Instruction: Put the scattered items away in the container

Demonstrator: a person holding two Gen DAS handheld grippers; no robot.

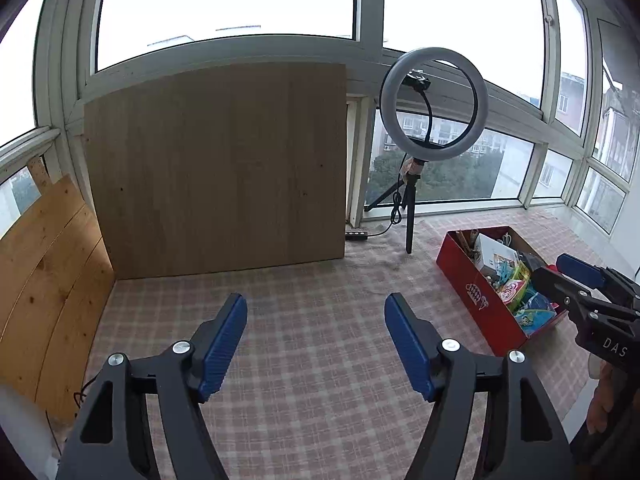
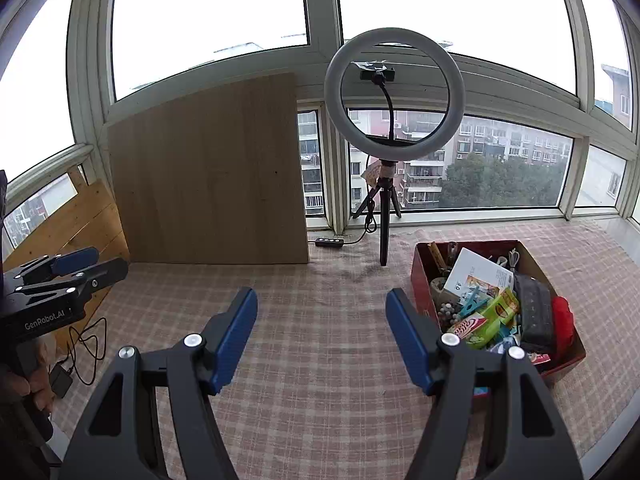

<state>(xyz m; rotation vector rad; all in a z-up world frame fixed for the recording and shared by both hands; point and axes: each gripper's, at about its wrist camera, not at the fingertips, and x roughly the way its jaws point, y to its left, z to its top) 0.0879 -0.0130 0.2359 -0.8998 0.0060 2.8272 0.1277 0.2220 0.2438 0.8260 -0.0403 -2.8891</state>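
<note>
A pink checked cloth [image 2: 320,320] covers the whole surface, soft and faintly rumpled. A smooth pale wooden board [image 1: 216,168] stands upright against the window frame. The red cardboard box [image 2: 424,276] sits at the right, crammed with packets and a white booklet. The left gripper [image 1: 316,308] and right gripper [image 2: 322,304] hover over bare cloth, ribbed blue pads spread wide, nothing between. Only the right wrist view shows a black cable [image 2: 90,344] coiled on the cloth.
</note>
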